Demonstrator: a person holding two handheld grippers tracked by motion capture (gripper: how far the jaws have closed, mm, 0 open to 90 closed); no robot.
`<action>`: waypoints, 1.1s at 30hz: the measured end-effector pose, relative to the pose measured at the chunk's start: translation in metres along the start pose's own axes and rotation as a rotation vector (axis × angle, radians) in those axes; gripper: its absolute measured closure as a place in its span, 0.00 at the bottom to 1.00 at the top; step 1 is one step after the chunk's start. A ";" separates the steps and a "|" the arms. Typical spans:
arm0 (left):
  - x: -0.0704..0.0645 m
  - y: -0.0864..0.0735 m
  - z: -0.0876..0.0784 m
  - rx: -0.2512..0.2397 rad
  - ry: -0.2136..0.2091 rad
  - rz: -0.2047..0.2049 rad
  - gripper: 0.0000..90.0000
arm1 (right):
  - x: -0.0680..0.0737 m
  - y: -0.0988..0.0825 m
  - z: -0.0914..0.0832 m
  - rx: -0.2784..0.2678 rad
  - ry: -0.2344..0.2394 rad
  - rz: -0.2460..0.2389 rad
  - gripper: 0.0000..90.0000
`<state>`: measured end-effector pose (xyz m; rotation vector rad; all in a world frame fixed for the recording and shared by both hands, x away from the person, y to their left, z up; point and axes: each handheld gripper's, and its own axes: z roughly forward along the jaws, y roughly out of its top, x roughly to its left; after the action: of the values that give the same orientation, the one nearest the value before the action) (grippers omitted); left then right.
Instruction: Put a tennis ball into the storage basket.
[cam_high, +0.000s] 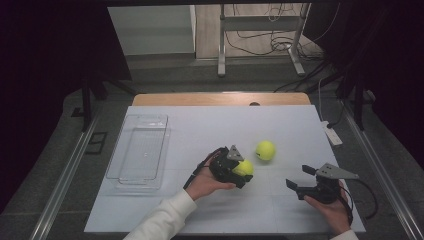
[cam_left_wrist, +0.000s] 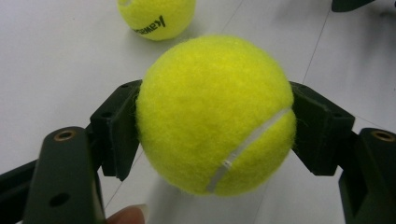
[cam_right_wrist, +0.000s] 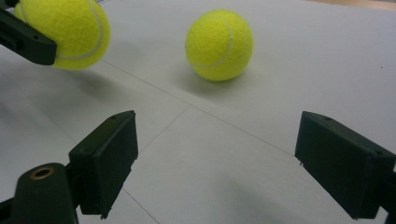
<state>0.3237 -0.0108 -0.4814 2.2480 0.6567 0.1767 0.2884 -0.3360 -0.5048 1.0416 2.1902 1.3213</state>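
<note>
A yellow tennis ball (cam_left_wrist: 215, 114) is clamped between the black jaws of my left gripper (cam_high: 243, 170), which is shut on it and holds it just above the white table; the ball (cam_high: 243, 167) shows near the table's middle. A second tennis ball (cam_high: 265, 150) rests on the table a little beyond and to the right, also visible as the far ball (cam_left_wrist: 156, 17) and the loose ball (cam_right_wrist: 219, 45). My right gripper (cam_high: 300, 177) stands open at the front right, nothing between its jaws. The held ball (cam_right_wrist: 70, 32) appears at upper left of the right gripper view.
A clear plastic tray (cam_high: 140, 150) lies on the left part of the white table (cam_high: 210, 125). A white power strip (cam_high: 332, 135) sits at the table's right edge. Beyond the table stand a metal frame (cam_high: 260, 30) and loose cables on the floor.
</note>
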 end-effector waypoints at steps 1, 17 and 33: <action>0.000 0.000 0.000 0.000 0.000 0.000 0.30 | 0.000 0.000 0.000 0.000 0.000 0.000 0.15; 0.001 0.003 -0.017 -0.063 0.005 -0.012 0.30 | 0.001 0.000 0.000 0.003 0.000 -0.009 0.15; 0.006 0.007 -0.031 -0.103 0.024 -0.020 0.30 | 0.001 0.000 -0.001 0.001 -0.004 -0.010 0.15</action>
<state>0.3216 0.0077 -0.4554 2.1428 0.6673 0.2235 0.2873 -0.3359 -0.5045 1.0313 2.1910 1.3124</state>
